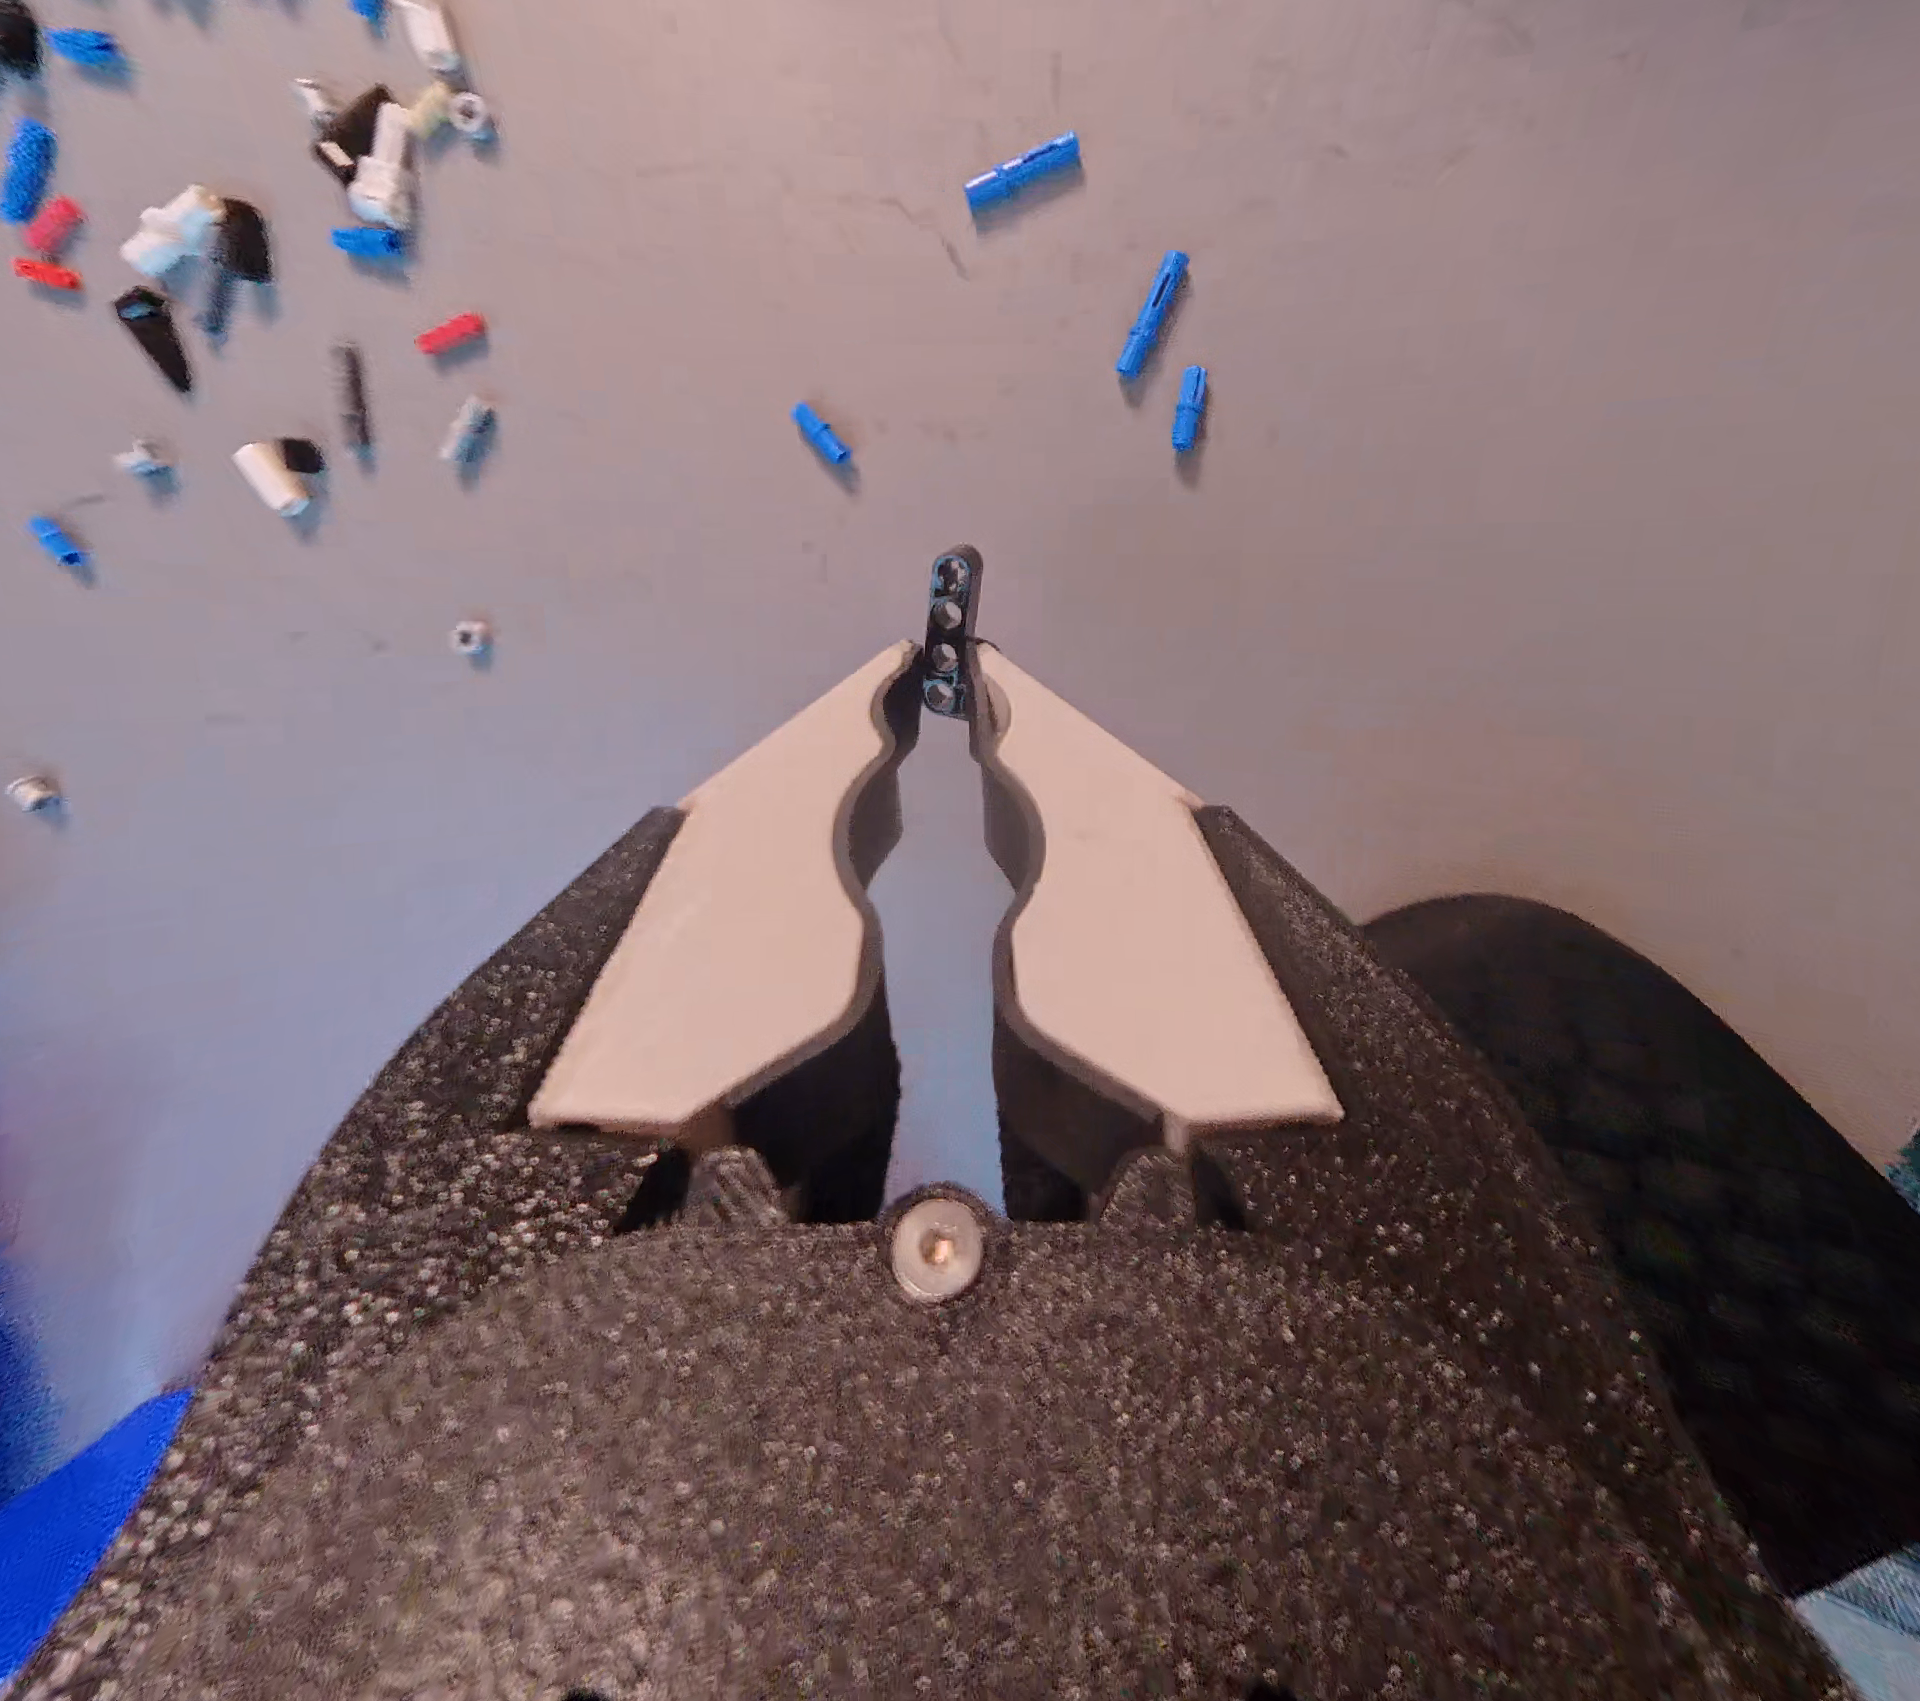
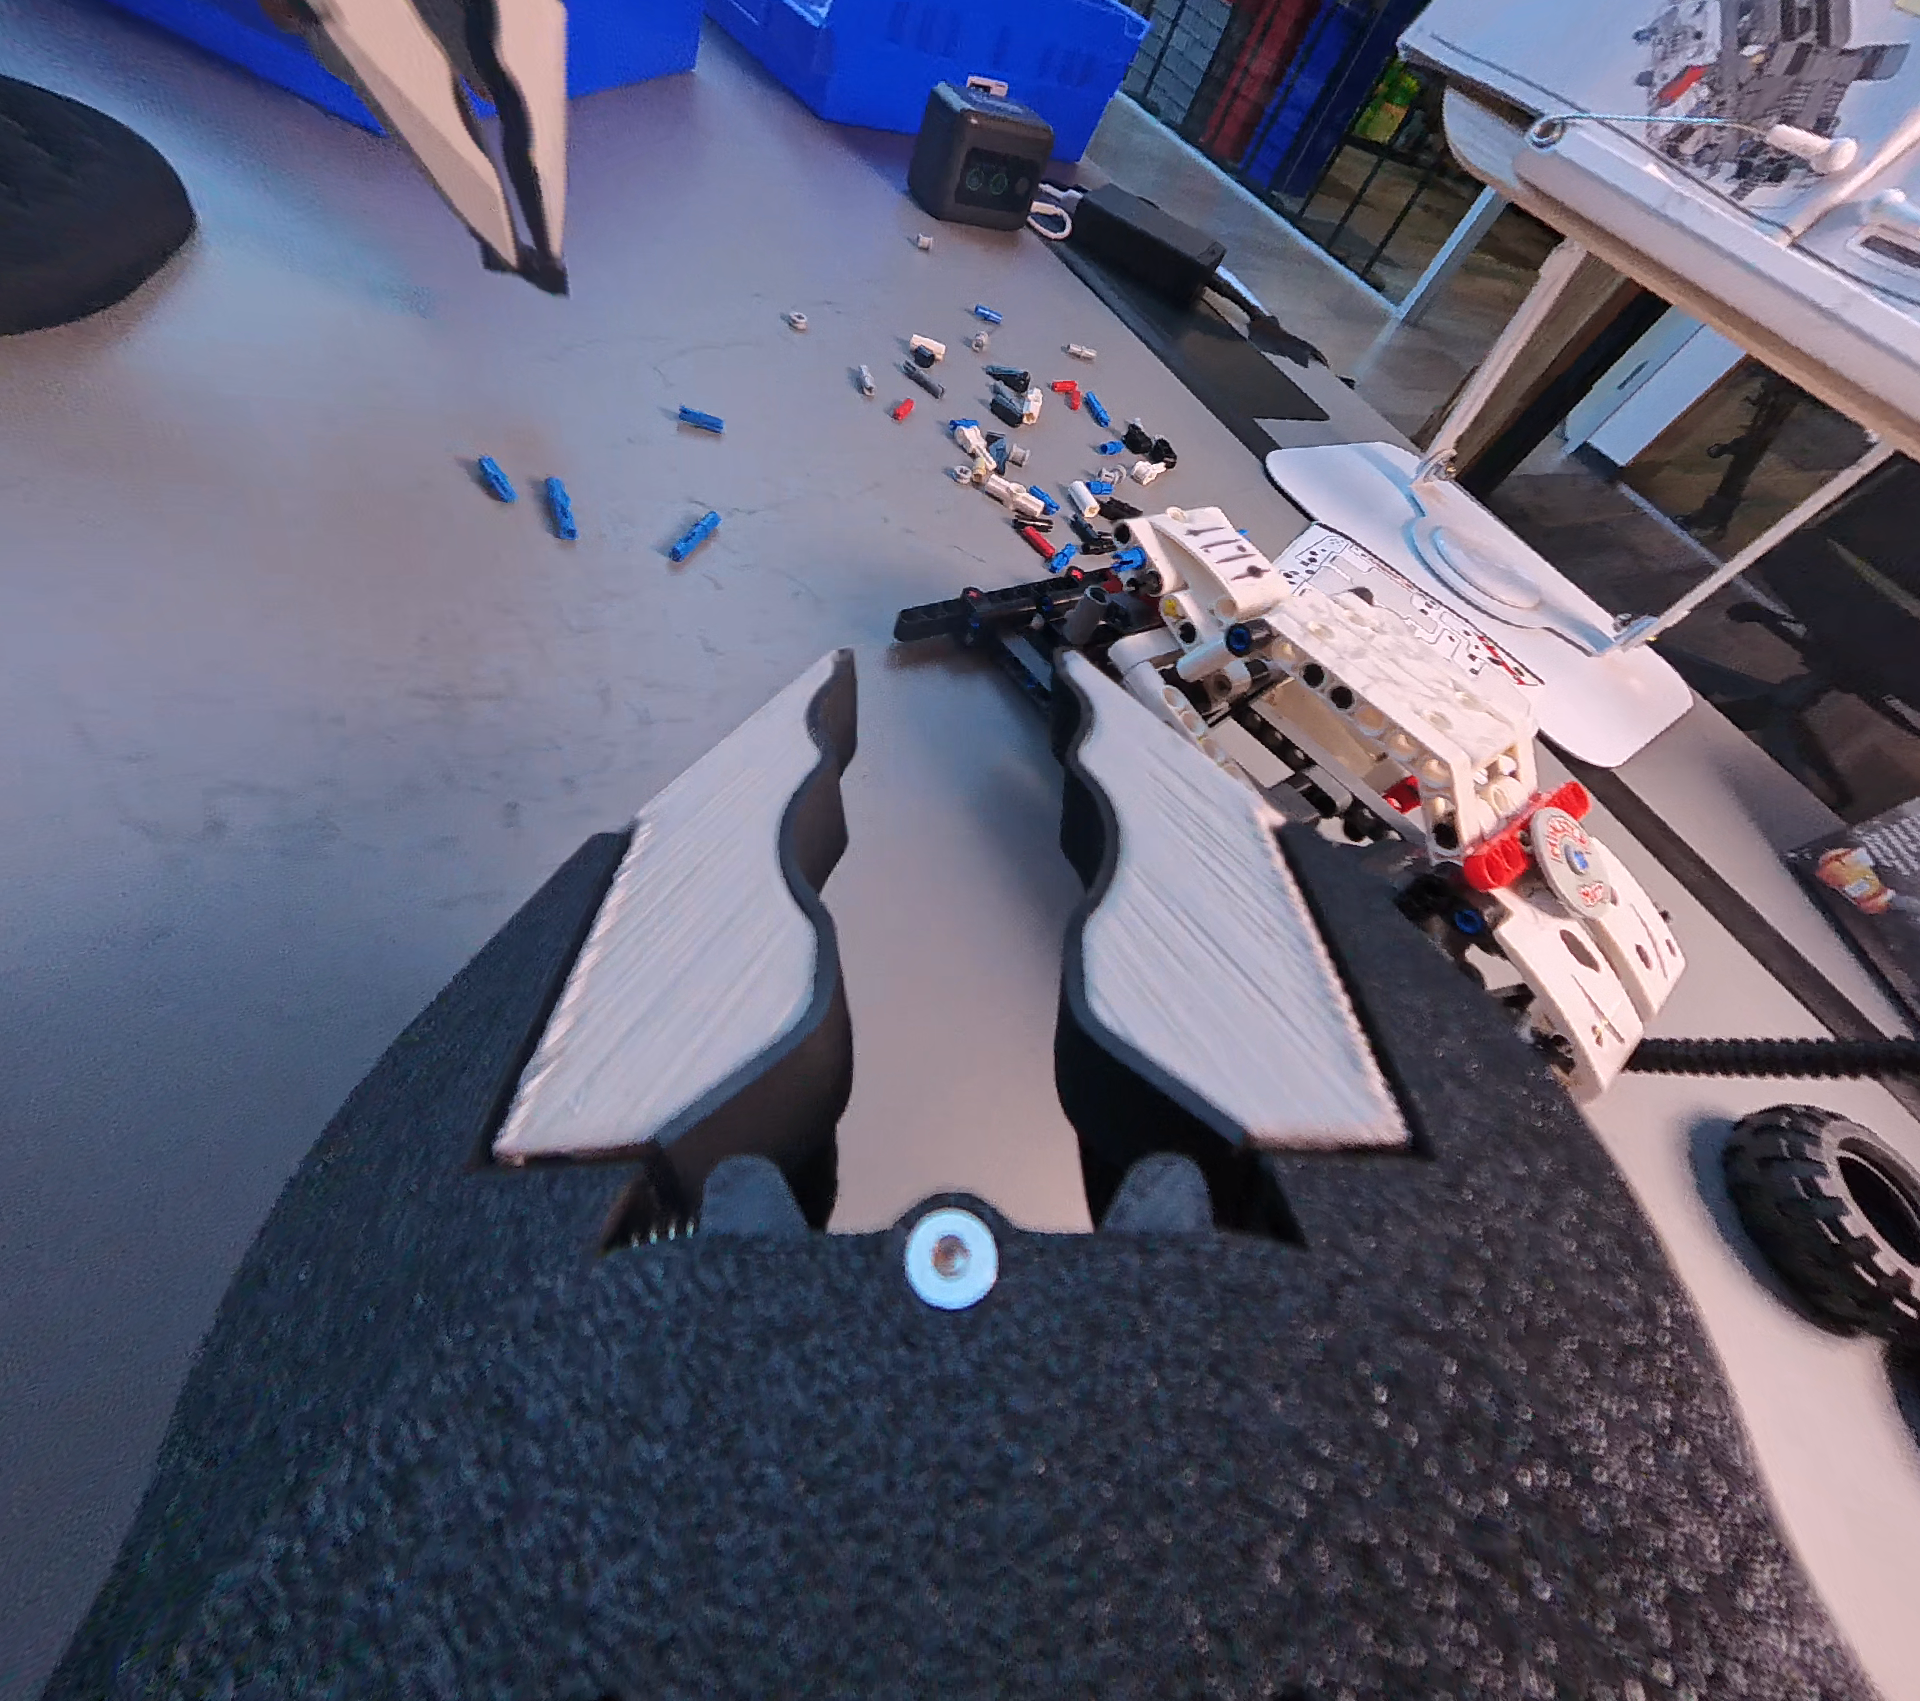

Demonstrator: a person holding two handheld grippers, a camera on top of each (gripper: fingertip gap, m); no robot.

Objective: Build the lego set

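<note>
the loose pieces (image 1: 239, 124) far left of the left fingers (image 1: 896, 685) are blurred, some cut by the frame edge. the left gripper (image 1: 948, 677) pinches a black beam (image 1: 952, 628) at its tips, held above the bench (image 1: 1455, 197), top half sticking out. 4 blue pins (image 1: 1023, 171) lie beyond. the right gripper (image 2: 956, 695) is wide apart, holding nothing; the model (image 2: 1351, 716) sits just right of its right finger, partly hidden behind it.

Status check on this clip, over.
Left gripper shut on black beam, above table. Right gripper open, empty, beside white model. Nothing blocking.
</note>
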